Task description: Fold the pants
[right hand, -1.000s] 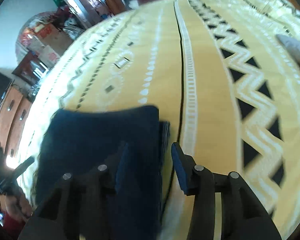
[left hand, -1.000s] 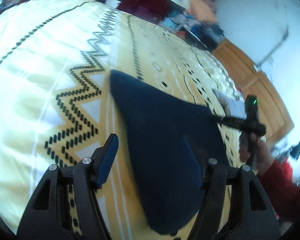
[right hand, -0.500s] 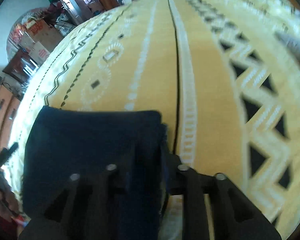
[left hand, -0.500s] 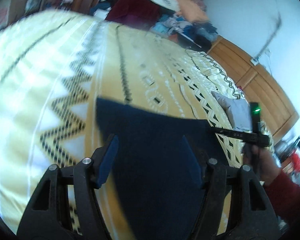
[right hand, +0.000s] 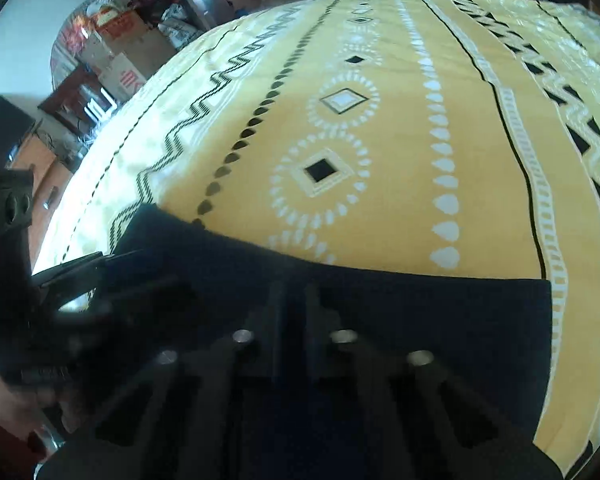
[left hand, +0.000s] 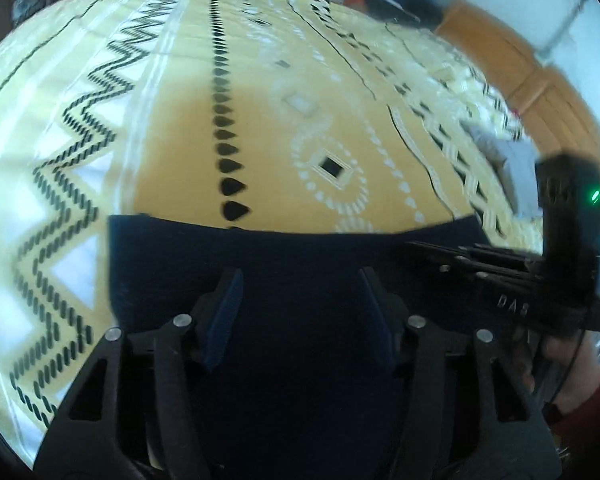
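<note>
Bed (left hand: 340, 128), yellow patterned cover. Navy pants (right hand: 460, 320), folded rectangle, flat at near edge. Left tongs (left hand: 300, 300) spread above cloth; right tongs (right hand: 292, 312) pressed together, pinch on fabric uncertain. Step: final fold, probably. Next: grip edge, carry across.

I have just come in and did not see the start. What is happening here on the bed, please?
A person is folding dark navy pants on a bed with a yellow patterned bedspread, holding a gripper in each hand. The left gripper is open over the fabric. The right gripper has its jaws nearly together over the pants; whether it pinches cloth is unclear. The pants lie as a flat rectangle.
</note>
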Demonstrator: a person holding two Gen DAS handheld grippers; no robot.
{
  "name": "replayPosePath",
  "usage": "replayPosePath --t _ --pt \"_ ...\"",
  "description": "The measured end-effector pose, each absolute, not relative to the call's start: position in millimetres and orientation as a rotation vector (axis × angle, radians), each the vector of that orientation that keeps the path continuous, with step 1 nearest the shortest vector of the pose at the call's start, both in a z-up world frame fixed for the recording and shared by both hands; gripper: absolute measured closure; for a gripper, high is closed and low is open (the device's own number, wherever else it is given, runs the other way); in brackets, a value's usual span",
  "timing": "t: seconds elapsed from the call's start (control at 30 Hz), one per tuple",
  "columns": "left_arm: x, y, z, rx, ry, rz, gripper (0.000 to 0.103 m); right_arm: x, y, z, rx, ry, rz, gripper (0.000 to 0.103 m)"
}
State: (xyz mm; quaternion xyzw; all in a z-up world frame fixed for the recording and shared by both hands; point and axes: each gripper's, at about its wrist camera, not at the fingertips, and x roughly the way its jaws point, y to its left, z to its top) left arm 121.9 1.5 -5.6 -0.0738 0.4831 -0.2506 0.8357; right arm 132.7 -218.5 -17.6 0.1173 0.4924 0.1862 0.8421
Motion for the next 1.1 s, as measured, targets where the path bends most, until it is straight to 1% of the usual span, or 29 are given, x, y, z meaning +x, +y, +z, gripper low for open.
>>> replayPosePath --t 0.13,0.23,0.4,0.43,0.47,0.5,0.53,0.63,0.77,0.83,0.9,0.93,0.97,1.0,1.03,1.1 --pt "129 35 -5 -0.251 0.999 -0.472 0.047 130 -252 -20 0.339 1.013 0.379 0.103" --pt "130 46 -4 -0.278 0.993 -0.457 0.048 127 -265 -18 0.345 0.995 0.366 0.103" --pt "117 54 16 -0.198 0.957 -0.353 0.046 120 -294 -10 0.366 0.977 0.291 0.103" --pt "105 57 25 -0.207 0.936 -0.365 0.046 115 -299 -6 0.362 0.973 0.262 0.092" --pt "90 58 34 -0.215 0.905 -0.404 0.046 106 -304 4 0.348 0.948 0.243 0.088" --pt "70 54 41 -0.201 0.874 -0.452 0.044 91 -305 17 0.316 0.915 0.242 0.087" --pt "47 44 46 -0.159 0.847 -0.512 0.042 77 -304 27 0.300 0.894 0.259 0.087" --pt "-1 16 35 -0.092 0.843 -0.640 0.042 26 -276 38 0.268 0.874 0.379 0.084" --pt "-27 1 -2 -0.005 0.938 -0.601 0.042 -17 -211 12 0.115 0.923 0.483 0.080" --pt "-35 8 -3 0.009 0.915 -0.577 0.042 -24 -198 -5 0.078 0.957 0.477 0.080" --pt "-38 21 -2 0.007 0.911 -0.545 0.042 -27 -206 -8 0.094 0.952 0.483 0.081" --pt "-38 32 -3 -0.006 0.915 -0.527 0.041 -26 -212 -8 0.109 0.962 0.478 0.081" --pt "-39 43 -3 -0.024 0.921 -0.498 0.037 -26 -220 -8 0.110 0.971 0.466 0.082" --pt "-39 54 -4 -0.044 0.932 -0.453 0.018 -26 -228 -8 0.104 0.977 0.453 0.083" --pt "-38 68 -6 -0.076 0.937 -0.400 0.017 -27 -236 -7 0.102 0.982 0.444 0.084" --pt "-40 95 -6 -0.136 0.941 -0.321 0.017 -33 -252 -6 0.089 0.988 0.401 0.084"
